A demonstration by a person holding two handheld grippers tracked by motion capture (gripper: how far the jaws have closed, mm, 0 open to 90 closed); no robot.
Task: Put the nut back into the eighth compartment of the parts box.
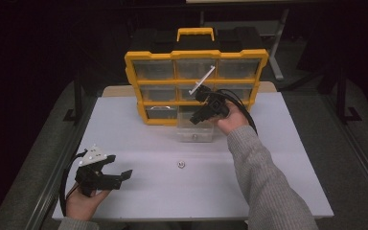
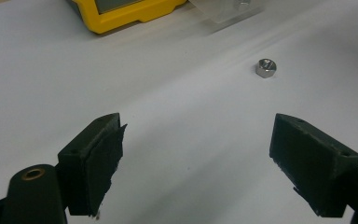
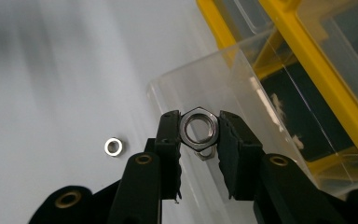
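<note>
My right gripper (image 1: pixel 195 119) (image 3: pixel 198 133) is shut on a silver hex nut (image 3: pixel 198 127), pinched by its flats between the two pads. It hangs over a clear plastic drawer (image 1: pixel 195 128) (image 3: pixel 242 79) that stands on the table in front of the yellow organizer (image 1: pixel 196 53). A second nut (image 3: pixel 207 154) lies inside the drawer, just below the held one. Another nut (image 1: pixel 180 165) (image 2: pixel 266 68) (image 3: pixel 114 146) lies loose on the white table (image 1: pixel 139 143). At the table's front left, my left gripper (image 1: pixel 119 166) (image 2: pixel 198 135) rests open with nothing between its jaws.
The organizer's yellow frame (image 3: pixel 307 60) holds several clear drawers, with a black and yellow handle (image 1: pixel 195 32) on top. An empty slot sits behind the pulled-out drawer. The person's grey sleeve (image 1: pixel 263 177) crosses the table's right half. Dark floor surrounds the table.
</note>
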